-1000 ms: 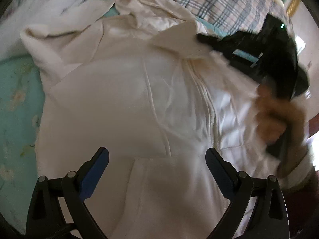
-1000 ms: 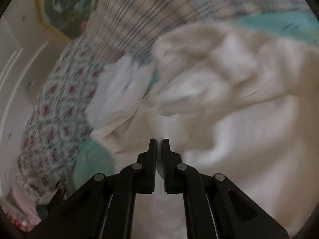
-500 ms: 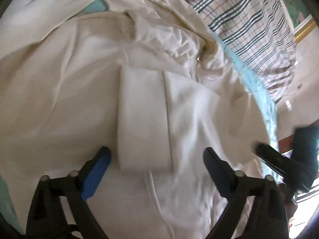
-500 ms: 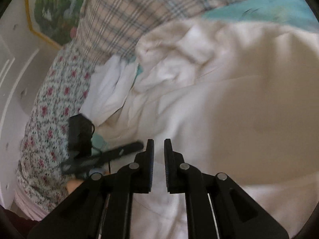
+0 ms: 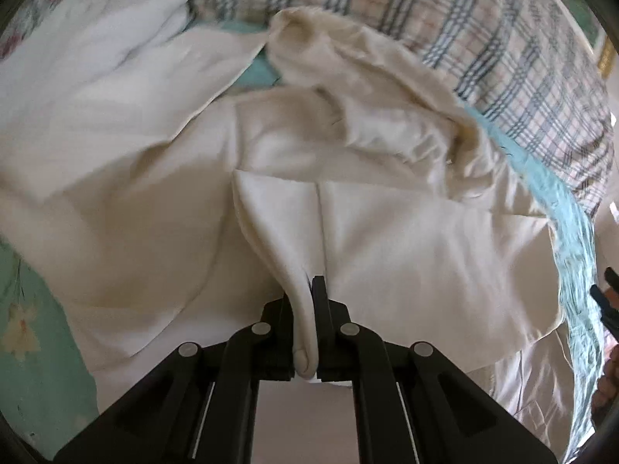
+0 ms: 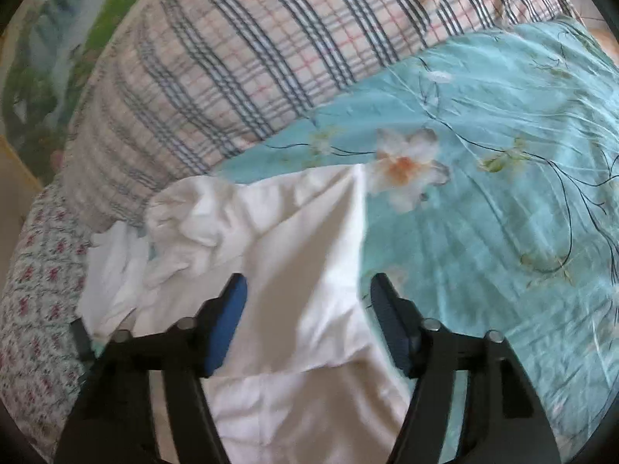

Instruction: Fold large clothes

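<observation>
A large cream hooded garment (image 5: 387, 239) lies spread on a bed with its hood (image 5: 348, 89) bunched towards the pillows. My left gripper (image 5: 305, 290) is shut on the folded sleeve cuff (image 5: 278, 224), which lies across the garment's middle. In the right wrist view my right gripper (image 6: 307, 290) is open and empty, its fingers either side of the garment's right edge (image 6: 305, 263), just above the cloth.
A plaid pillow (image 6: 251, 58) and a floral pillow (image 6: 35, 290) lie at the head of the bed. The teal flowered sheet (image 6: 483, 193) lies to the right of the garment. A white cloth (image 5: 96, 50) lies at the far left.
My left gripper went from open above the garment to shut on the sleeve cuff. My right gripper let go of the cloth, opened and swung right to the garment's edge.
</observation>
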A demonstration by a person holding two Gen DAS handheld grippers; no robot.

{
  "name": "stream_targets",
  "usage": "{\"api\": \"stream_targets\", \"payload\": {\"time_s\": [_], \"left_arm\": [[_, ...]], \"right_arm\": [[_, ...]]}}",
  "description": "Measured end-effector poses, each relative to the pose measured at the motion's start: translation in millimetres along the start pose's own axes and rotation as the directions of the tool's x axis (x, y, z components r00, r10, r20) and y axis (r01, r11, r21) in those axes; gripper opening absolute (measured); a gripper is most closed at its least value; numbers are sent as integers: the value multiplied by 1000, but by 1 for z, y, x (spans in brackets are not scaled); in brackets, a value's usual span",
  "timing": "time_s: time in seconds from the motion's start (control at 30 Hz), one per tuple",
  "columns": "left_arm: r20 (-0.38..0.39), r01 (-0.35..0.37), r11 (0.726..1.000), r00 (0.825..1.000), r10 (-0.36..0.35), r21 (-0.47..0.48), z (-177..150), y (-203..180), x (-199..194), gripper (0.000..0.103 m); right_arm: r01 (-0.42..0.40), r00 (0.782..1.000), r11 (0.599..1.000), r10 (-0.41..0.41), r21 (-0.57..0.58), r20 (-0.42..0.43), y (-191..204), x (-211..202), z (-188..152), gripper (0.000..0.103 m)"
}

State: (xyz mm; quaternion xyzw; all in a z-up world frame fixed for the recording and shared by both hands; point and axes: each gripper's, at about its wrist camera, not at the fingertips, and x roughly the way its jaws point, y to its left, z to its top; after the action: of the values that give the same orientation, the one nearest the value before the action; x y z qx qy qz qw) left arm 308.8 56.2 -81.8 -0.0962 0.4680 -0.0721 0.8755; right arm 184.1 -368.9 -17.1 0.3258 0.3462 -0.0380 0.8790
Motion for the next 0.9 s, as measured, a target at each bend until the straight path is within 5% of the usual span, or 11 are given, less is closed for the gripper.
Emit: {"api": "stream_targets", "payload": {"time_s": [0.23, 0.3, 0.33, 0.6, 0.67, 0.73, 0.83, 0.9], "left_arm": [[0, -11, 1000, 1000, 11, 3, -8, 3, -4, 5], [-4, -10, 1000, 1000, 10, 2, -11, 6, -6, 5], [-7, -10, 1000, 1000, 10, 1, -11, 5, -6, 5], [-29, -13, 1000, 999, 14, 23, -12, -14, 3, 5], [-29, -7, 1000, 1000, 8, 24, -13, -14, 1, 5], [-30, -6, 1000, 1000, 6, 27, -14, -14, 1, 5], [-37, 3, 1000, 999, -3, 6, -15, -11, 0, 7], [-39, 7, 1000, 999, -7, -4, -19, -7, -6, 10]], "right_arm": [[36, 978, 999, -39, -18, -204, -13, 82, 9, 68], [39, 966, 998, -51, -53, -253, -12, 99, 4, 48], [36, 963, 997, -51, -61, -266, -13, 103, 2, 6], [107, 960, 991, -125, -83, -250, -28, 99, 12, 9], [204, 957, 969, -227, -137, -183, -17, 82, 13, 18], [197, 972, 965, -215, -171, -92, 0, 58, 8, 18], [27, 979, 978, -68, -206, -193, 20, 65, -10, 25], [122, 955, 965, -178, -230, -238, 13, 82, -21, 25]]}}
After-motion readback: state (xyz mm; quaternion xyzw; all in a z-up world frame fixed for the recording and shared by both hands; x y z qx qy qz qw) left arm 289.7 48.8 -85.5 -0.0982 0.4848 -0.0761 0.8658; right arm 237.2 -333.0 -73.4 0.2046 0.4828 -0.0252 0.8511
